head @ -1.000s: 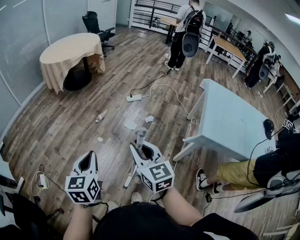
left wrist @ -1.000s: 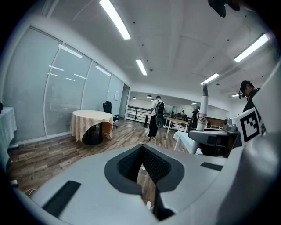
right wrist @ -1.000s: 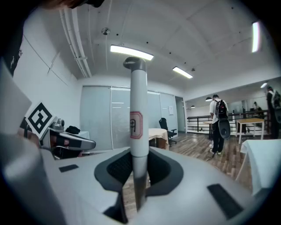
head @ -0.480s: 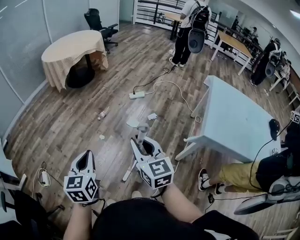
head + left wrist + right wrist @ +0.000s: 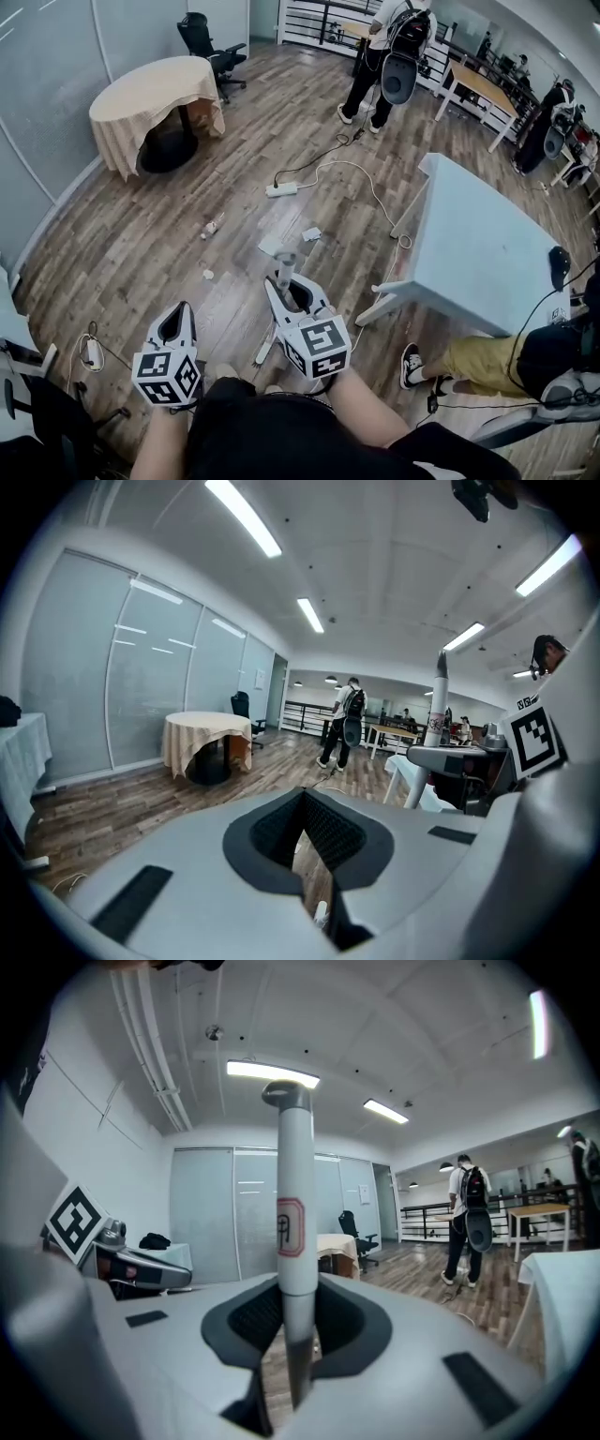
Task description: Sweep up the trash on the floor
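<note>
My right gripper (image 5: pixel 289 287) is shut on a grey-white broom handle (image 5: pixel 284 265), which stands upright; its lower part (image 5: pixel 264 346) slants down to the floor near my feet. In the right gripper view the handle (image 5: pixel 294 1232) rises between the jaws of my right gripper (image 5: pixel 296 1340). My left gripper (image 5: pixel 176 321) hangs to the left, shut with nothing in it, and its pads (image 5: pixel 319 841) nearly meet. Trash lies ahead on the wood floor: a paper sheet (image 5: pixel 270 246), a smaller scrap (image 5: pixel 310 233), a small bottle (image 5: pixel 212 226) and a crumpled bit (image 5: pixel 208 274).
A white table (image 5: pixel 487 253) stands at the right, and a seated person's leg (image 5: pixel 459 361) is beside it. A power strip (image 5: pixel 281 189) with a cable lies beyond the trash. A cloth-covered round table (image 5: pixel 155 94) is at the far left. A person with a backpack (image 5: pixel 384 47) stands at the back.
Both grippers keep their pose and the handle stays held. The view has crept forward, so the floor trash and tables sit slightly lower and further right.
</note>
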Demonstrator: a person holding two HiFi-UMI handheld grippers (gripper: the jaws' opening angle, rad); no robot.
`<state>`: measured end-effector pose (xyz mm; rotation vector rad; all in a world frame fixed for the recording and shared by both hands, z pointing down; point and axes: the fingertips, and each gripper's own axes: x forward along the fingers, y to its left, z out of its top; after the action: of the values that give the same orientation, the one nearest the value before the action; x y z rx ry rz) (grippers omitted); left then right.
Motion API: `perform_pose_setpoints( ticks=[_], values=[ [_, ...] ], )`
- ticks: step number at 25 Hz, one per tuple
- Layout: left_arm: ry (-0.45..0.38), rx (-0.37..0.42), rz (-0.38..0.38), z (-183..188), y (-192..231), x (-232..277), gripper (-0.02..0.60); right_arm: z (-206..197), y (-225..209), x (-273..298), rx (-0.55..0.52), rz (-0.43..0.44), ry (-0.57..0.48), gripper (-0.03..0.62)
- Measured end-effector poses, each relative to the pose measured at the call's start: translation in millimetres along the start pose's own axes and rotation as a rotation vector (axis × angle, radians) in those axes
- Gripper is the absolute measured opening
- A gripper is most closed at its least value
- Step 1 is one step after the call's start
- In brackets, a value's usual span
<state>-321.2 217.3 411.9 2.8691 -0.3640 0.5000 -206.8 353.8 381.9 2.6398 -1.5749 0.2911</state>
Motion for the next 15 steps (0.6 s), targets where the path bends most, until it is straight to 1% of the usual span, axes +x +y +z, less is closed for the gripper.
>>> perform_pose_setpoints(
  ticks=[3, 7, 15],
  values=[
    [0.007, 0.01, -0.014, 2, -1, 18, -0.003, -4, -12, 7, 0.003, -0.014, 0.011, 0.08],
    [0.024, 0.007, -0.064, 6, -7, 55, -0.003, -4, -38, 21, 0.006, -0.052, 0.023, 0.08],
    [0.05, -0.004, -0.177, 20, 0, 158, -0.003, -4, -103, 67, 0.011, -0.162, 0.046, 0.08]
  ],
)
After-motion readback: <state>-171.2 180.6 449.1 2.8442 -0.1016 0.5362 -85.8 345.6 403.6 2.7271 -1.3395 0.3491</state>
